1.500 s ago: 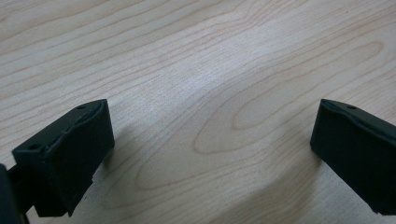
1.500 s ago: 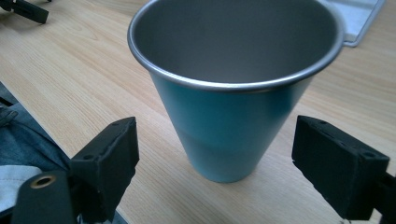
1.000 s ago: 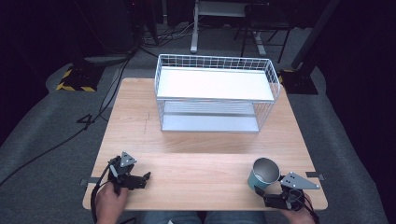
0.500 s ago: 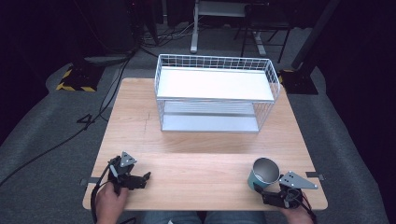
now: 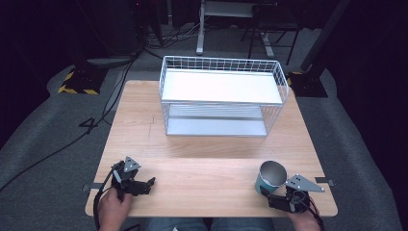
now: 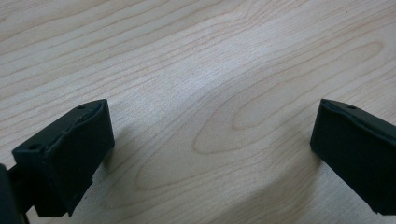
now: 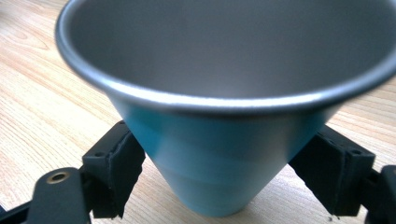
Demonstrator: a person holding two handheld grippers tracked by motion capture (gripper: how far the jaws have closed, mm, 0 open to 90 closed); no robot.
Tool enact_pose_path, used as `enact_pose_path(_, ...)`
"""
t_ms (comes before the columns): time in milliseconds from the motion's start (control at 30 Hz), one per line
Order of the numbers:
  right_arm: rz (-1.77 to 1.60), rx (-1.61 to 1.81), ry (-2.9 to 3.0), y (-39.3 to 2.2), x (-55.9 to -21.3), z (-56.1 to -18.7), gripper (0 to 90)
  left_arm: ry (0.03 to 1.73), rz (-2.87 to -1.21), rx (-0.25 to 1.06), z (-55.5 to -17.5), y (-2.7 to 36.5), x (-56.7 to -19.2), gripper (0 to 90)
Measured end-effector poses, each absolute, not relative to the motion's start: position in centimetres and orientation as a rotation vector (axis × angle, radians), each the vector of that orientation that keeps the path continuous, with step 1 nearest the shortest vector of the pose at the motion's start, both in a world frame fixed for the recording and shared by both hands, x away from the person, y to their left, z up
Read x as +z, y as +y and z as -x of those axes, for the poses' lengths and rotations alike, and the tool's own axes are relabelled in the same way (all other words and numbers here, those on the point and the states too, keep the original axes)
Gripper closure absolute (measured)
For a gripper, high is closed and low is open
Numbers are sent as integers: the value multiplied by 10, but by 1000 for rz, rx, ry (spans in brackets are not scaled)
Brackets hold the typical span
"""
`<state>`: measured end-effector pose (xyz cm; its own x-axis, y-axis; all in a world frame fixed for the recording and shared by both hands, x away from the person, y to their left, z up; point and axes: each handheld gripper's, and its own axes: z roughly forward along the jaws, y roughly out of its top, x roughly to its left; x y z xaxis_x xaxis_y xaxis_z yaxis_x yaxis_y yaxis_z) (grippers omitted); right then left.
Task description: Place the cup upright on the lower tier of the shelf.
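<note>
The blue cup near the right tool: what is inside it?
The cup shows a bare grey metal inner wall, nothing in it. Its bottom is out of sight past the rim in both views.

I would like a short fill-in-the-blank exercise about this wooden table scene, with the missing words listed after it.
1. The right gripper has its jaws closed on the blue metal ____, which stands upright near the right front corner of the light wooden table.
2. The jaws of the left gripper stand ____, with bare wood between them.
3. The white wire rack at the far side of the table has ____ shelves, one above the other.

Missing words: cup; open; two
</note>
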<state>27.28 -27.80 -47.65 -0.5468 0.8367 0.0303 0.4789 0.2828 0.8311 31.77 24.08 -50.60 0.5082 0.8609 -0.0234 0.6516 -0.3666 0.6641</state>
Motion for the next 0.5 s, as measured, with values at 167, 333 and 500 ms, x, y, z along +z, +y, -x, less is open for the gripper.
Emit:
enact_pose_path(167,-1179,1170,2129,-278,-473,-270,210,1231,-2134,439,-318,241,-506,0)
enact_pose_path(333,-1174,1181,2115,-279,-467,-266,211,1230,-2138,436,-318,241,-506,0)
enact_pose_path(500,-1159,1199,2105,-281,-458,-263,210,1230,-2137,437,-318,241,-506,0)
